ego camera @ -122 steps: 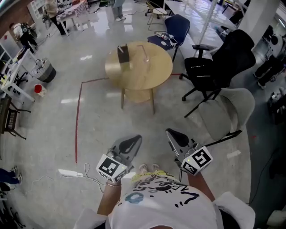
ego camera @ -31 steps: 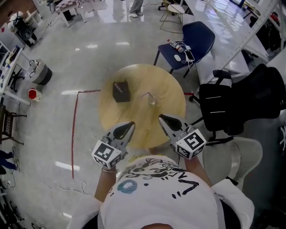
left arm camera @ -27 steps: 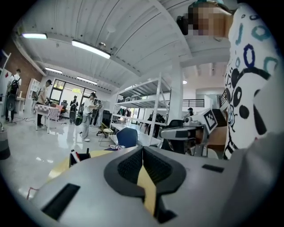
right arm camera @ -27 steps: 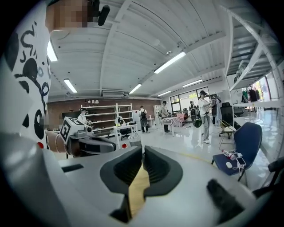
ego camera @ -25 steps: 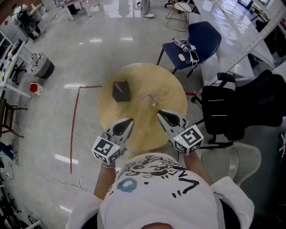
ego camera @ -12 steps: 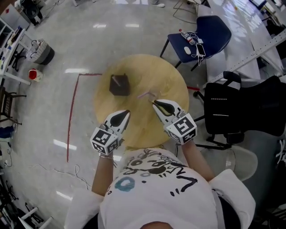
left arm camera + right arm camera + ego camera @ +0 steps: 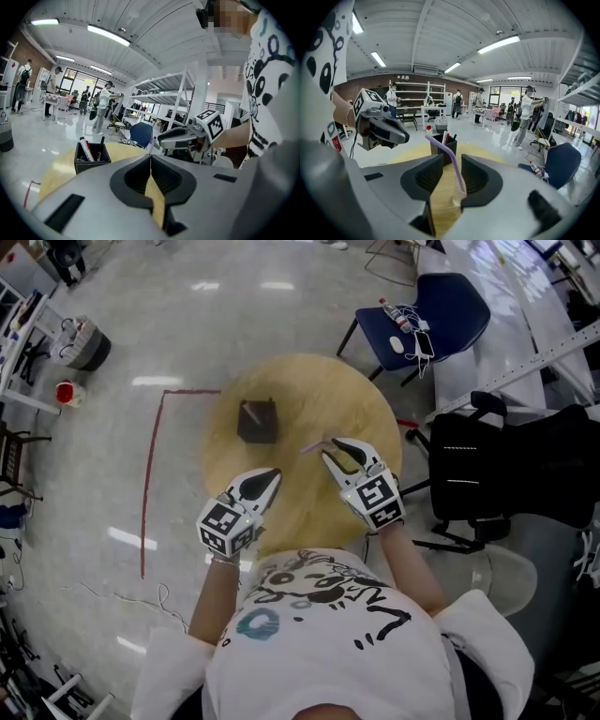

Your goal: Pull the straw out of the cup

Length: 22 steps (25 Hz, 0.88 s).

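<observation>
The straw stands in the cup between the right gripper's spread jaws, not yet pinched or pulled; the left gripper is pressed together, empty.

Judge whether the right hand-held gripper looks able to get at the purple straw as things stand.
Probably yes. In the right gripper view the right hand-held gripper has its jaws apart, with the straw rising from the cup between them, and nothing blocks the gap.
</observation>
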Available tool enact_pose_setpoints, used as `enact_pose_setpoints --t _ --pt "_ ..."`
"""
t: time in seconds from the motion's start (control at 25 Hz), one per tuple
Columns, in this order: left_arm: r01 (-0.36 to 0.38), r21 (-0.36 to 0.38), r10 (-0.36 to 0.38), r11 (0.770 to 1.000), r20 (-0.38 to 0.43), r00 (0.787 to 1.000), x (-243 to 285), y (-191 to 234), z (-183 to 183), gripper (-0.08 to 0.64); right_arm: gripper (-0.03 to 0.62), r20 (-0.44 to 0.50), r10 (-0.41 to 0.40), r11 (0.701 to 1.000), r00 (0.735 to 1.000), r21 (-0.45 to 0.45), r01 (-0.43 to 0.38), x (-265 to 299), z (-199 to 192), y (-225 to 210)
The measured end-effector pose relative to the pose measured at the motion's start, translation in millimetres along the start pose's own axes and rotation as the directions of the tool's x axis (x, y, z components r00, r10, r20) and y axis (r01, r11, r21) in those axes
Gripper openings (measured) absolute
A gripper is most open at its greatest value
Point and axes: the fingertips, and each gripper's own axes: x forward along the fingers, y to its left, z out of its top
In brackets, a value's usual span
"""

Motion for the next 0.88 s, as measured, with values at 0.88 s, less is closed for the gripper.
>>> enact_pose_setpoints --t 0.88 --pt "0.117 0.003 -0.117 0.993 -0.034 0.993 24.2 12.9 3.2 0.017 0.049 -0.019 -0.064 0.996 0.998 -0.064 0.062 24.9 1.6 -15.4"
